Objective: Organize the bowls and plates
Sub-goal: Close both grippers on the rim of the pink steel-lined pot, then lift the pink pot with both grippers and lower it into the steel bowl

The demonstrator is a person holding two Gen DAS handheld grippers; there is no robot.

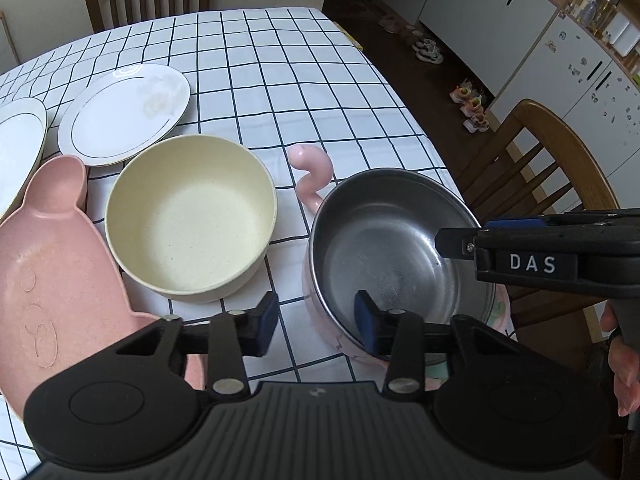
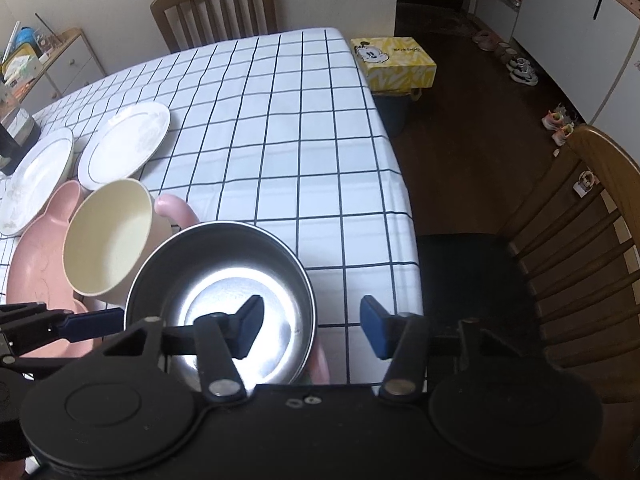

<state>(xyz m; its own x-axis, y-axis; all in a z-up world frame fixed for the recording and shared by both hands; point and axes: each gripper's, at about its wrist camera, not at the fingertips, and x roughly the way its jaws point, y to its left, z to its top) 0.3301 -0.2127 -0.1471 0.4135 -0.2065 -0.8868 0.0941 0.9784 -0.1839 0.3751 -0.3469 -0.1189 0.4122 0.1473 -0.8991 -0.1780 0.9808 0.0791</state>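
A steel bowl [image 1: 396, 248] with a pink outer shell and curled pink handle [image 1: 314, 170] stands near the table's right edge; it also shows in the right wrist view [image 2: 224, 280]. My left gripper [image 1: 316, 326] is open, straddling the bowl's near-left rim, one pad inside. My right gripper [image 2: 312, 330] is open, straddling the right rim; it shows in the left wrist view [image 1: 456, 240]. A cream bowl [image 1: 192, 216] sits left of it, then a pink animal-shaped dish [image 1: 52, 280] and two white plates [image 1: 124, 114] [image 1: 16, 148].
The table has a white checked cloth [image 1: 280, 80]. Wooden chairs stand at the far side [image 2: 216, 8] and at the right [image 2: 580, 240]. A yellow tissue box [image 2: 392, 62] sits on a bin beyond the table's right corner.
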